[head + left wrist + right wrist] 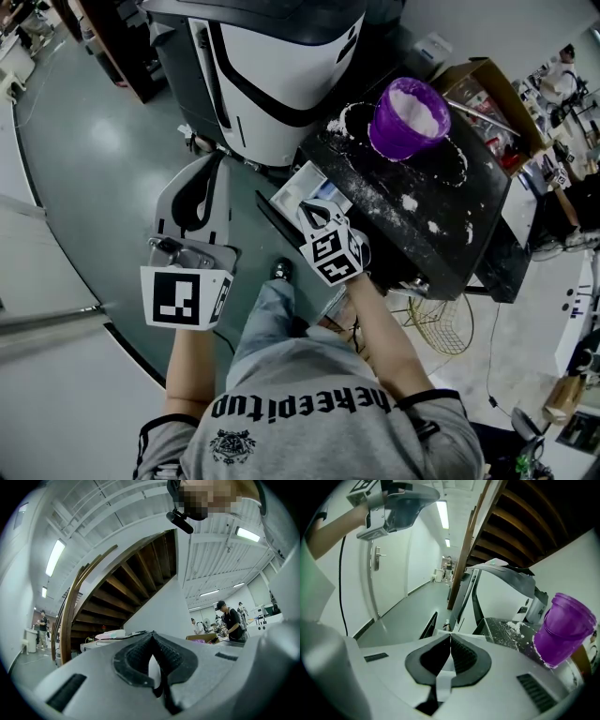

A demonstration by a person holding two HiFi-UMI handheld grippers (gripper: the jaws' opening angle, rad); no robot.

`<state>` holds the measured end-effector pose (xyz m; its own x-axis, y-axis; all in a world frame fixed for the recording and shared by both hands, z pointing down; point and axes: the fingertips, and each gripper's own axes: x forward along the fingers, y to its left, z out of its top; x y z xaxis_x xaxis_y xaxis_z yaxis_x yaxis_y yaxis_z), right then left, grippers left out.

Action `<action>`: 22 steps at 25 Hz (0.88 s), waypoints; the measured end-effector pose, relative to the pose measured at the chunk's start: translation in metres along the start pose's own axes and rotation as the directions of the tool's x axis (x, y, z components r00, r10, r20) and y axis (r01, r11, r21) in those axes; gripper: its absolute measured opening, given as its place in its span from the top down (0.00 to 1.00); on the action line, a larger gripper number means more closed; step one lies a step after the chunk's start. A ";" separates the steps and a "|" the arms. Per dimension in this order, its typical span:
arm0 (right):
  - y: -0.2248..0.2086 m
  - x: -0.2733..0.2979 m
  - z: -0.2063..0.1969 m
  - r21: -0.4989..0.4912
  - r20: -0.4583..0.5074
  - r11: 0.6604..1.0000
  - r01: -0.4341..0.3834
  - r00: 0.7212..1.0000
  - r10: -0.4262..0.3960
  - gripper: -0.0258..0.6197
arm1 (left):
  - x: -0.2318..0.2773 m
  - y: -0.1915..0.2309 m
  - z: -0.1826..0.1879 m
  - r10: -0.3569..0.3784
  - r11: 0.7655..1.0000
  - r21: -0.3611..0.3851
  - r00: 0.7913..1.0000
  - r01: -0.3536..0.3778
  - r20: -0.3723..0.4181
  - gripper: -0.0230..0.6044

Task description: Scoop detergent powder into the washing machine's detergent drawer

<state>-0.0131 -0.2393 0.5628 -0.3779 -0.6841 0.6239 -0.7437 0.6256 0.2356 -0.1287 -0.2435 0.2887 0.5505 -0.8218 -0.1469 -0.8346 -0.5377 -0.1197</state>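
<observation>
Right gripper [450, 638], left gripper [153, 637]: clenched, empty, short of purple cup [405, 127]. Grasp its light, stiff wall; keep level.

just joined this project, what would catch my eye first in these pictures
The purple plastic cup filled with white powder, at the head view's upper right, stands on a black table top dusted with spilled powder. Lower in that view, the grey left gripper and right gripper are both shut on nothing.
</observation>
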 end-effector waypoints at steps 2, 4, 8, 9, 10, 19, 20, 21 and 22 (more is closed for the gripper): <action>0.002 0.000 0.000 -0.043 -0.002 0.999 0.006 1.000 -0.006 0.96 | -0.001 0.000 0.000 0.001 1.000 0.000 1.000 -0.001 0.001 0.96; 0.004 0.000 0.000 -0.087 -0.003 0.996 0.012 1.000 -0.012 0.96 | -0.002 -0.001 -0.001 0.003 1.000 0.000 1.000 -0.003 0.001 0.96; 0.009 0.000 0.000 -0.160 -0.006 0.987 0.016 1.000 -0.017 0.96 | -0.003 -0.001 0.000 0.004 1.000 0.002 1.000 -0.004 0.003 0.96; 0.010 -0.001 0.000 -0.180 -0.007 0.983 0.017 1.000 -0.019 0.96 | -0.003 -0.001 0.000 0.005 1.000 0.002 1.000 -0.005 0.004 0.96; 0.011 -0.001 0.000 -0.201 -0.007 0.980 0.018 1.000 -0.020 0.96 | -0.003 -0.001 0.001 0.005 1.000 0.002 1.000 -0.005 0.004 0.96; 0.017 -0.002 -0.001 -0.332 -0.008 0.943 0.037 0.999 -0.042 0.96 | -0.004 -0.002 0.001 0.012 1.000 -0.001 1.000 -0.012 0.004 0.96; 0.019 -0.002 -0.002 -0.345 -0.009 0.938 0.037 0.999 -0.042 0.96 | -0.005 -0.002 0.001 0.013 1.000 -0.001 1.000 -0.013 0.003 0.96; 0.020 -0.002 -0.003 -0.356 -0.009 0.934 0.037 0.999 -0.043 0.96 | -0.005 -0.003 0.001 0.014 1.000 -0.001 1.000 -0.014 0.003 0.96; 0.021 -0.002 -0.003 -0.365 -0.007 0.930 0.039 0.999 -0.045 0.96 | -0.005 -0.003 0.001 0.014 1.000 -0.001 1.000 -0.014 0.004 0.96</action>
<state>-0.0261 -0.2236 0.5689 -0.3401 -0.7090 0.6178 -0.5052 0.6918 0.5159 -0.1293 -0.2375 0.2887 0.5390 -0.8284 -0.1524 -0.8421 -0.5265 -0.1167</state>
